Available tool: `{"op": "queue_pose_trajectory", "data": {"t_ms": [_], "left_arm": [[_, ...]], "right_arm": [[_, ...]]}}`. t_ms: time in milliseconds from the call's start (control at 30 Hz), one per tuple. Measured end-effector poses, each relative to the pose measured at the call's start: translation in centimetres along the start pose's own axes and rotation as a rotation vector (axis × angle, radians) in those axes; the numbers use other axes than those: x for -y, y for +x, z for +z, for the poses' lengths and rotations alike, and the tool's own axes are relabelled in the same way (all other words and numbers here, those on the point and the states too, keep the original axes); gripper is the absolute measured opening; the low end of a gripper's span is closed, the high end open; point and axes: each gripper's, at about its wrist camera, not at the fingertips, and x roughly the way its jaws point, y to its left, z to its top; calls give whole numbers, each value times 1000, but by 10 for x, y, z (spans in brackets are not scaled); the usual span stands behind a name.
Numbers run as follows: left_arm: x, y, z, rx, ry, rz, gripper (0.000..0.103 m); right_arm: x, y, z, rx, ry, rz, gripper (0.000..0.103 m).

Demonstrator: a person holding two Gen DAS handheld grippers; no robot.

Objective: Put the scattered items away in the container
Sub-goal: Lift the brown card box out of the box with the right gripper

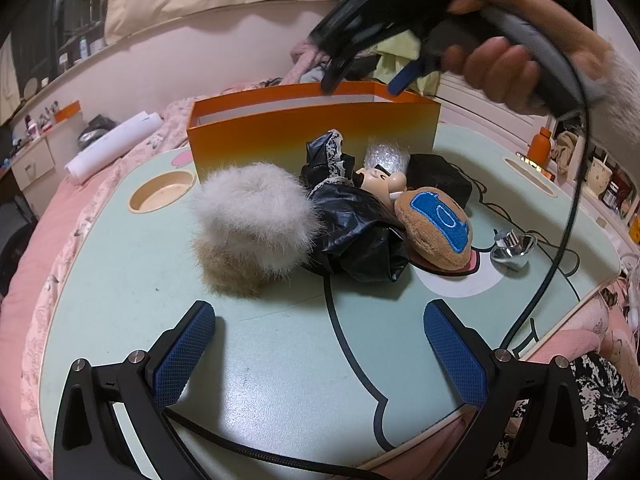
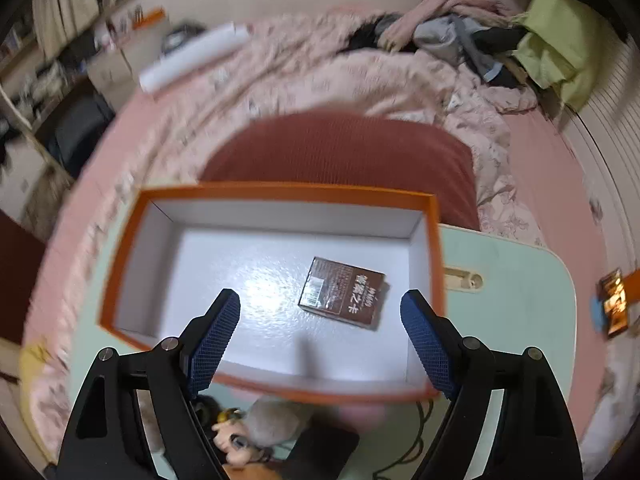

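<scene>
Several soft, light things remain: fur pompom [image 1: 252, 224] squashes easily, so pinch mid-fluff. Left tool [image 1: 320, 344] and right tool [image 2: 320, 344] gape released, holding nothing.

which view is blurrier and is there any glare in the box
Right wrist view: motion blur smears the bedding and the orange box rim, while the tongs stay sharp; a bright glare patch sits on the box's white floor beside the brown carton. Left wrist view: mostly sharp, only the right tongs overhead blurred.

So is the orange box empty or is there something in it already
Not empty. The orange box holds one brown packet lying flat on its white floor; the rest of the floor is bare.
</scene>
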Motion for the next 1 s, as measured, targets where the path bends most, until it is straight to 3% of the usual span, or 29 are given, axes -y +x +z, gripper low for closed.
{"op": "queue_pose_trajectory", "data": {"t_ms": [200, 300, 333, 400, 533, 667, 800, 1000], "left_arm": [[1, 0, 0, 1, 0, -1, 103], [3, 3, 3, 3, 2, -1, 103], [3, 4, 4, 3, 0, -3, 103], [2, 4, 4, 3, 1, -2, 103], [2, 5, 5, 3, 3, -2, 103], [2, 6, 5, 3, 2, -2, 103], [1, 5, 4, 4, 2, -2, 103], [1, 4, 4, 4, 2, -3, 103]], "right_arm": [[-8, 46, 6, -150, -16, -136, 82], [-9, 61, 2, -173, -36, -208, 72], [-11, 59, 1, -163, -32, -184, 57], [-7, 57, 0, -181, 13, -95, 56], [-2, 49, -6, -123, -1, -110, 56], [5, 5, -16, 23, 34, -6, 56], [3, -54, -47, 125, -11, 137, 56], [-15, -77, -91, 115, -114, 214, 57]]}}
